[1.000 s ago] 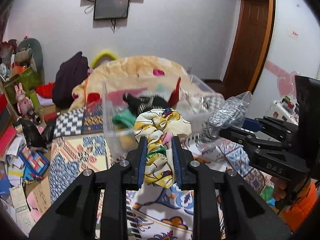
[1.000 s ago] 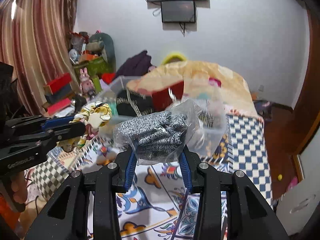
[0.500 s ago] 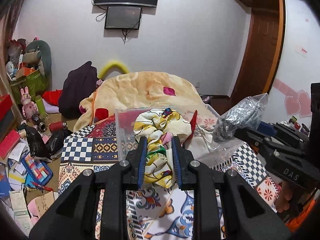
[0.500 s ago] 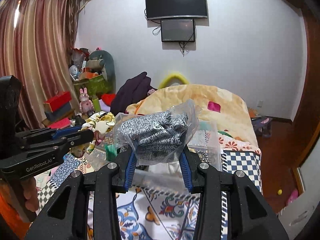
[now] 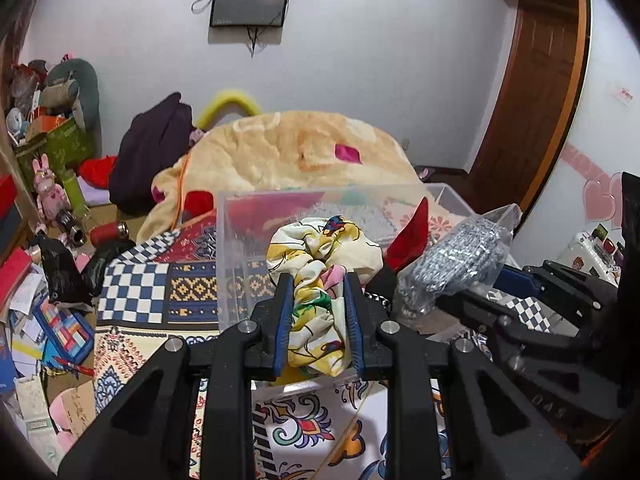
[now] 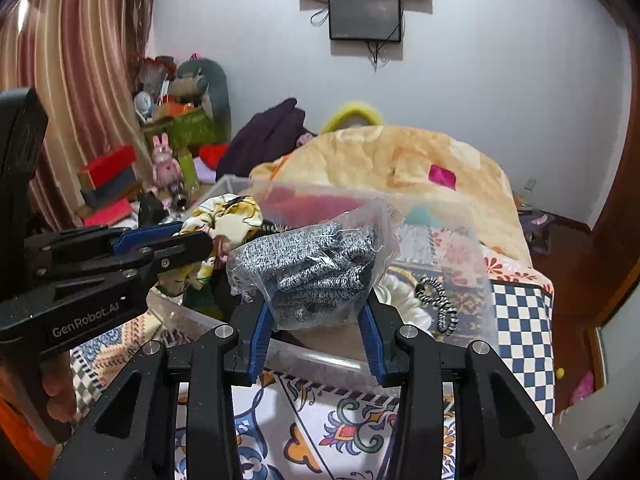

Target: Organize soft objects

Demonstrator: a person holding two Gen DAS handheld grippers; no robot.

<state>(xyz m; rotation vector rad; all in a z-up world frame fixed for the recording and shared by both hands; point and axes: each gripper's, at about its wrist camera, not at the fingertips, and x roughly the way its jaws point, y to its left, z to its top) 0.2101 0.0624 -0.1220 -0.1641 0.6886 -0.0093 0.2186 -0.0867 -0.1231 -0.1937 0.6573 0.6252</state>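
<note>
The left gripper is clamped on the floral scrunchie and the right gripper on the bagged grey fabric, both above the clear bin; lower each inside the walls before opening the fingers

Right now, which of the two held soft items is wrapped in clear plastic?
The grey knit bundle in the right gripper is bagged in clear plastic; the yellow floral scrunchie in the left gripper is bare fabric.

Both grippers are tilting downward again: the clear bin is filling mid-frame, and the wall screen is shifting toward the top edge.
</note>
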